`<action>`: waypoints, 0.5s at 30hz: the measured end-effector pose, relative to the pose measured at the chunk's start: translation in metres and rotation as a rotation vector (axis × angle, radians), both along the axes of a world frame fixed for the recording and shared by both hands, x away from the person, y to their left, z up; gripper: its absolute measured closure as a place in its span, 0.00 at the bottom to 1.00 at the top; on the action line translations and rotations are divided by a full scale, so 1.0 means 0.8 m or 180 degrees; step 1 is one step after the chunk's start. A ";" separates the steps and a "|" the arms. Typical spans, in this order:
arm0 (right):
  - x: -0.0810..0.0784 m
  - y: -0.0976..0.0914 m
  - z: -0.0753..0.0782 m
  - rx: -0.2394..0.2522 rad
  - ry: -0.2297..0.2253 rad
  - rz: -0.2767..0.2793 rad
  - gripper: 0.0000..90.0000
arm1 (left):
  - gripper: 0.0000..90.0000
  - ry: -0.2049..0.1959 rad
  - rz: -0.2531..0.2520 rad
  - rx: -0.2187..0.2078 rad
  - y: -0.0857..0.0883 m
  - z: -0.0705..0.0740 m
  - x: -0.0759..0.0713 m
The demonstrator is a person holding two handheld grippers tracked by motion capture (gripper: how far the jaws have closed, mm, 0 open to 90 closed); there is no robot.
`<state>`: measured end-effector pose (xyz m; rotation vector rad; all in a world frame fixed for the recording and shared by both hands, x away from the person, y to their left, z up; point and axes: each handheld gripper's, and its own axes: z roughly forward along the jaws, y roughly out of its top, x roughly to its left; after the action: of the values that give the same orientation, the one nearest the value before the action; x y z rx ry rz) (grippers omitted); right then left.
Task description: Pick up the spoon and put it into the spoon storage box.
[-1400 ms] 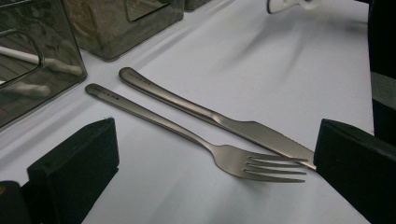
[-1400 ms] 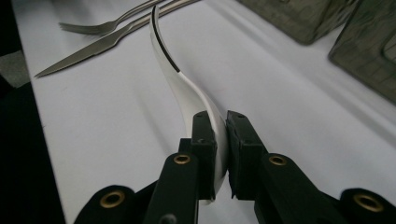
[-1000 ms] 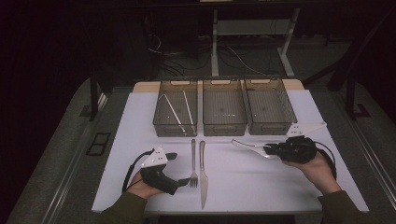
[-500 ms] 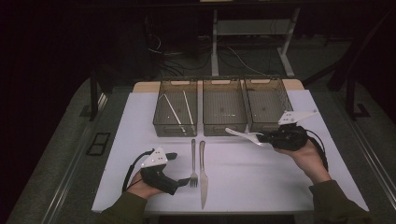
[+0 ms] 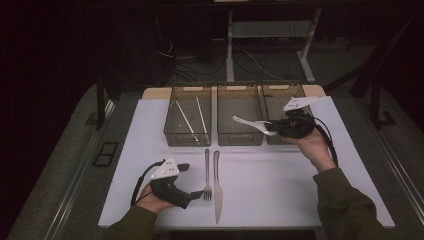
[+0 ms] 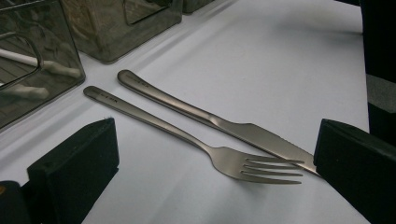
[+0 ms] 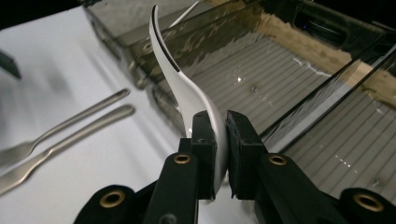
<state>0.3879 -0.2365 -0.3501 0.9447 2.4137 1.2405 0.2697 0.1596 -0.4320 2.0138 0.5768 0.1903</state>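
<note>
One white spoon (image 7: pixel 187 93) sits clamped in the right tongs (image 7: pixel 218 154); no legible writing.

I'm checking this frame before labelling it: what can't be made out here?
- White spoon: its bowl end is covered by the right gripper's pads in the right gripper view.
- Knife: its tip is behind a jaw of the left gripper in the left gripper view.
- Thin sticks in the left bin: too small and dim in the high view to identify.

Fork (image 6: pixel 219 151) and knife (image 6: pixel 219 122) side by side on white table (image 6: pixel 280 60), between the wide-apart claw (image 6: pixel 215 163) jaws.
</note>
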 end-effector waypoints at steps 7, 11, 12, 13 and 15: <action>0.029 0.015 -0.003 0.0015 0.0032 -0.0115 0.91 | 0.00 0.0000 -0.0014 0.0001 0.000 0.000 -0.001; 0.040 0.026 -0.013 -0.0015 0.0064 -0.0175 0.91 | 0.00 0.0006 -0.0020 -0.0010 -0.001 0.000 -0.001; 0.043 0.029 -0.016 -0.0014 0.0085 -0.0191 0.91 | 0.00 0.0003 -0.0023 -0.0012 -0.001 0.000 -0.001; 0.045 0.031 -0.019 0.0001 0.0106 -0.0203 0.91 | 0.00 0.0002 -0.0024 -0.0015 -0.001 0.000 -0.001; 0.049 0.035 -0.025 -0.0037 0.0137 -0.0235 0.91 | 0.00 -0.0004 -0.0032 -0.0012 -0.001 0.000 -0.001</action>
<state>0.4273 -0.2081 -0.3704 1.0578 2.3925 1.1909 0.2685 0.1590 -0.4316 2.0126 0.5657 0.1842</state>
